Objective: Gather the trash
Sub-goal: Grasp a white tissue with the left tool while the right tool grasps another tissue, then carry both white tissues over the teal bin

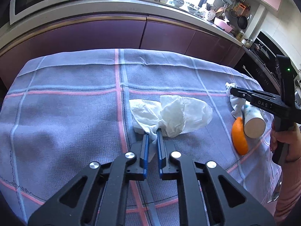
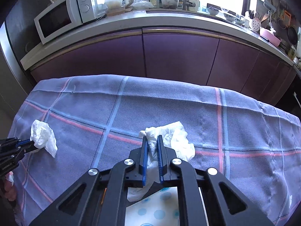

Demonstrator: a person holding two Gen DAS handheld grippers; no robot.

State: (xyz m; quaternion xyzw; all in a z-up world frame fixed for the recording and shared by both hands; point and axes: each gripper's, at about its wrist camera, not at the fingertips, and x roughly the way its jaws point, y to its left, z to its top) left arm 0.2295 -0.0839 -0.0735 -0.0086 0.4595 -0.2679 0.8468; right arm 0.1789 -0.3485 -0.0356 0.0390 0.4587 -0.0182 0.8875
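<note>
My left gripper is shut on a crumpled white tissue lying on the purple checked tablecloth; it also shows at the left edge of the right wrist view with that tissue. My right gripper is shut on a second crumpled white tissue; in the left wrist view it is at the right over that tissue. A paper cup lies on its side beside an orange peel.
The cup with blue dots sits just under my right gripper. Purple cabinets and a counter with a white microwave run behind the table. An oven stands at the far right.
</note>
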